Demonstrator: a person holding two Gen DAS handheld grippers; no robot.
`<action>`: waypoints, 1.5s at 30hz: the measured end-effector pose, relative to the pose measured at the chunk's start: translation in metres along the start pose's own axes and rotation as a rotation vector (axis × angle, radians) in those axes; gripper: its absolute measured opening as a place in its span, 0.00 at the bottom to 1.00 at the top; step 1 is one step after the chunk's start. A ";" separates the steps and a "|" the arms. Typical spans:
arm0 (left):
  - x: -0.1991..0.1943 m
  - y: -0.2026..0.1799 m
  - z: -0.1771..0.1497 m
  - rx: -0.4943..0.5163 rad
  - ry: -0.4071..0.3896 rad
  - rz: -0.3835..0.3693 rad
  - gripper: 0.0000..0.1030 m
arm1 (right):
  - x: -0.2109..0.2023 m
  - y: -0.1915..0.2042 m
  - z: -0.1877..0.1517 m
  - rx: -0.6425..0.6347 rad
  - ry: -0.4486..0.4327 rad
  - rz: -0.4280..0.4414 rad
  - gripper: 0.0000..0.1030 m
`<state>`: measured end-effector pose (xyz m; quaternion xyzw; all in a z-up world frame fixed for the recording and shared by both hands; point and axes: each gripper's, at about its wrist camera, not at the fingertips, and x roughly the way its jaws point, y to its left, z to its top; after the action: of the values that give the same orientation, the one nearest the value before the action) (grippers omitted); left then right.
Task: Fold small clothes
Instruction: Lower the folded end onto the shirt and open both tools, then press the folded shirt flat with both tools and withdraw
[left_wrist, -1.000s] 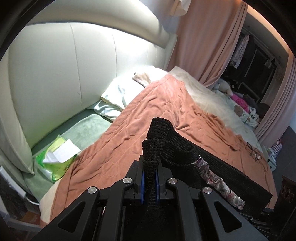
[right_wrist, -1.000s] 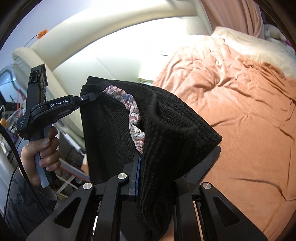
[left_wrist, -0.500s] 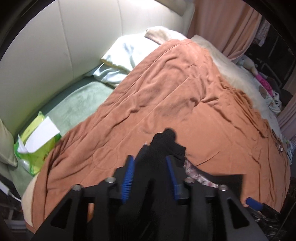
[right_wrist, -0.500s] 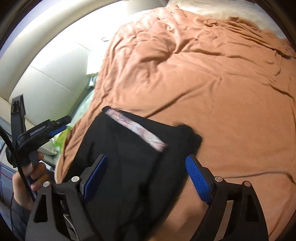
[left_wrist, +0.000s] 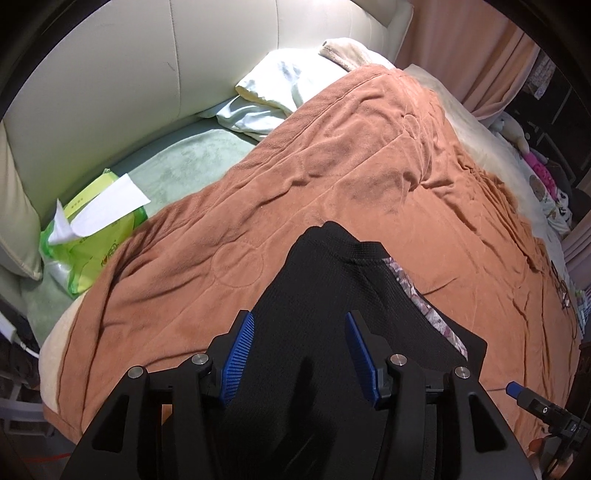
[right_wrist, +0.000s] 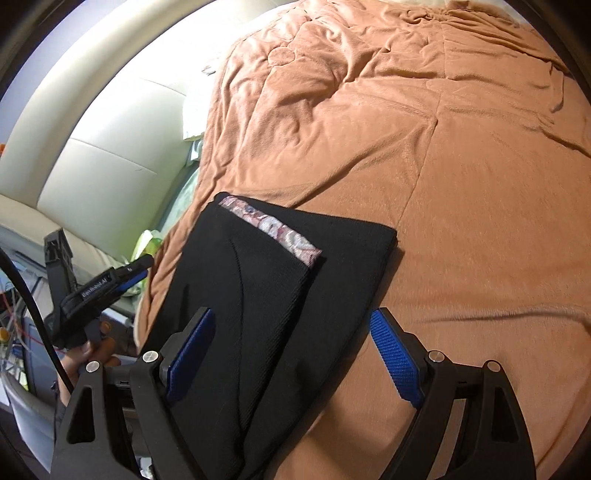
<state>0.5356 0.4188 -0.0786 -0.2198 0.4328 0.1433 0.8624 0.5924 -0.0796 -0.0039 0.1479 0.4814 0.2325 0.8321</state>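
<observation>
Black knit garment (right_wrist: 266, 295) lies folded on the orange-brown blanket (right_wrist: 461, 155) near the foot-side edge of the bed, a strip of patterned lining (right_wrist: 273, 229) showing along its upper fold. In the right wrist view it reads as a fairly neat rectangle, one layer lapped over another, with a curved seam running down the top layer.

The left tool (left_wrist: 299, 354) points down at the cloth with its jaws opening; the black fabric runs between the blue pads (left_wrist: 238, 354) but they do not press on it. The right tool (right_wrist: 291, 362) stands spread wide, its left pad over the garment and its right pad (right_wrist: 395, 365) out over bare blanket, gripping nothing. The right wrist view also shows the left tool off beside the garment's left edge, with the person's hand (right_wrist: 88, 354) on its handle.

My reading is that a fold has just been laid down and the step in hand is the release. Next would come either another fold to make the piece smaller, or a smoothing pass. A further fold would call for pinching both layers at one short edge with both tools, lifting together and carrying that edge across evenly, so the lapped layer does not slide and the lining stays tucked. The knit looks thick and limp, so a shallow bite may catch only the top layer.
</observation>
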 end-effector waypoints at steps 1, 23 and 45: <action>-0.004 0.000 -0.003 0.001 0.001 0.000 0.52 | -0.004 0.002 -0.002 0.000 0.002 0.001 0.83; -0.039 -0.016 -0.146 0.029 0.042 -0.048 0.52 | 0.011 0.033 -0.079 -0.295 0.050 -0.012 0.82; -0.047 0.013 -0.204 0.035 0.063 -0.030 0.52 | 0.049 0.044 -0.149 -0.259 0.094 -0.199 0.82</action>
<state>0.3627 0.3248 -0.1514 -0.2157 0.4589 0.1157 0.8541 0.4736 -0.0134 -0.0927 -0.0200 0.4979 0.2155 0.8398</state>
